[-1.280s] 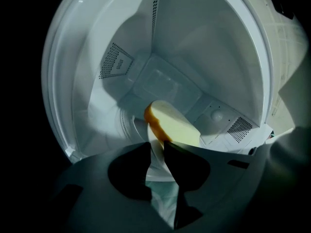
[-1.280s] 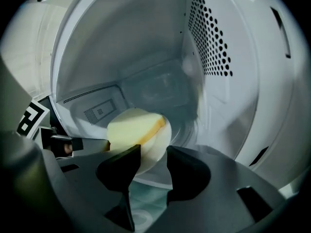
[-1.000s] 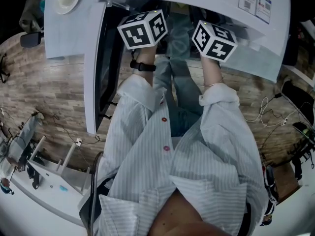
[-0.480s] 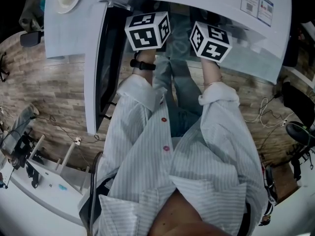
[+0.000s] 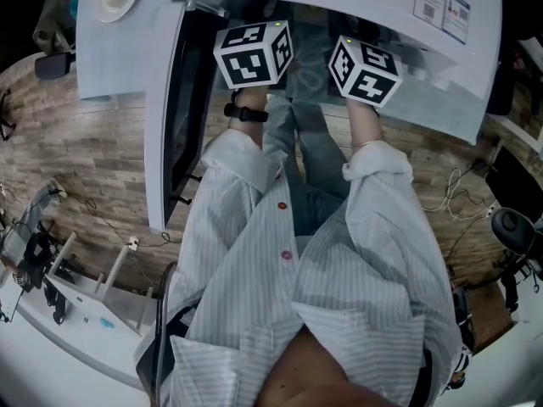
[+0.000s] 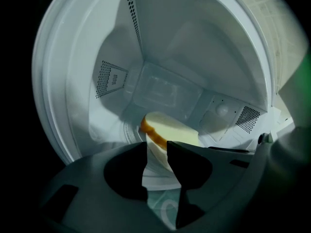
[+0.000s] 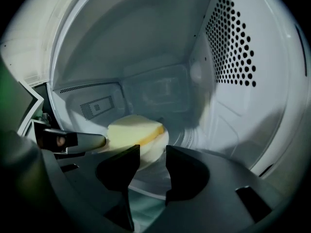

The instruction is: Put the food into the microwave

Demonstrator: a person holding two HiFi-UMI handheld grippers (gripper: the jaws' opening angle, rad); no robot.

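Bread on its plate lay inside the microwave, just ahead of my left fingers and right fingers alike. Both pairs had just been opening and stood released, plate rim in each gap; I judged a straight pull-back would clear it.

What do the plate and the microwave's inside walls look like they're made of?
Plate: smooth white, likely glazed ceramic, though plastic can't be ruled out; its rim looks thick and even. Walls: probably white-painted sheet metal, semi-gloss; punched vent holes and soft reflections point to that.
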